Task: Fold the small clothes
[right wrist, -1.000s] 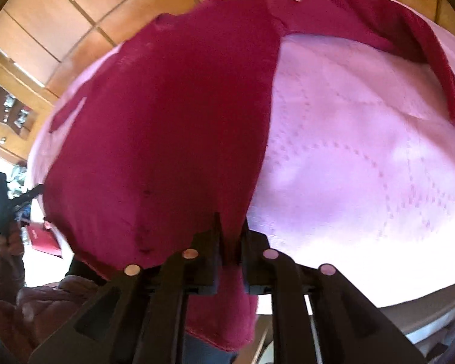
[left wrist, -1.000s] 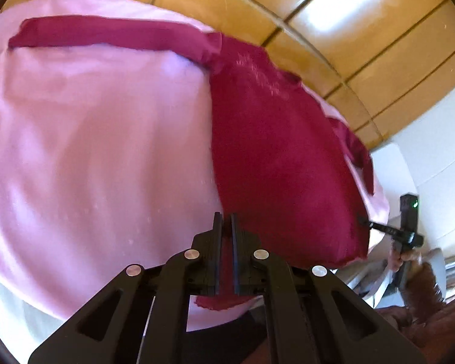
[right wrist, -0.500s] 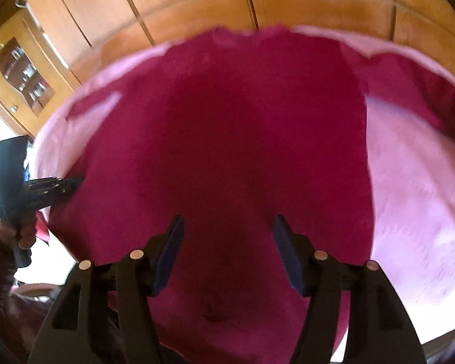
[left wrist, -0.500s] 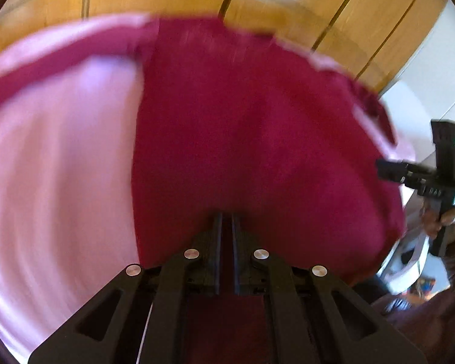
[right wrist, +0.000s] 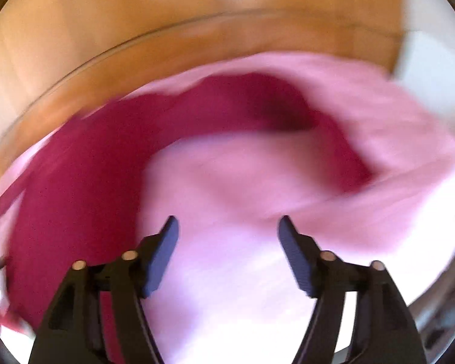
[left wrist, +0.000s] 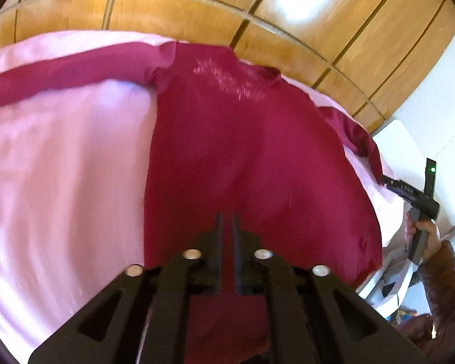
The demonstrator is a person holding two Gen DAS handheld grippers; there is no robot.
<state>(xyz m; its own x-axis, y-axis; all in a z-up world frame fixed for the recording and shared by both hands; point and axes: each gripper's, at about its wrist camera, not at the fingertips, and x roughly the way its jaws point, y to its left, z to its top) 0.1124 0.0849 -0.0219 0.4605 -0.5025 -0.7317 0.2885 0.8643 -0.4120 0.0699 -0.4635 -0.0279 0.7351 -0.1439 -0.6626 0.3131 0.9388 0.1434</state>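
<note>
The left gripper [left wrist: 226,221] is opening narrowly over the hem of the red top [left wrist: 242,157], which is lying spread mid-frame on the pink cover [left wrist: 60,166]. The right gripper [right wrist: 227,227] is spreading wide and empty above the cover, so the freed hem is likely sliding off the near edge.

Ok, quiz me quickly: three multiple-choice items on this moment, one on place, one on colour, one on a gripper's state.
1. Where does the shirt lie?
A on a pink cover
B on a wooden floor
C in a basket

2. What colour is the shirt?
A navy
B dark red
C white

3. How does the right gripper stand?
A clamped on the shirt
B open, nothing between its fingers
C holding a hanger

A: the pink cover spreads under it.
B: crimson cloth throughout.
B: its jaws are opening, with only cover seen between them.
</note>
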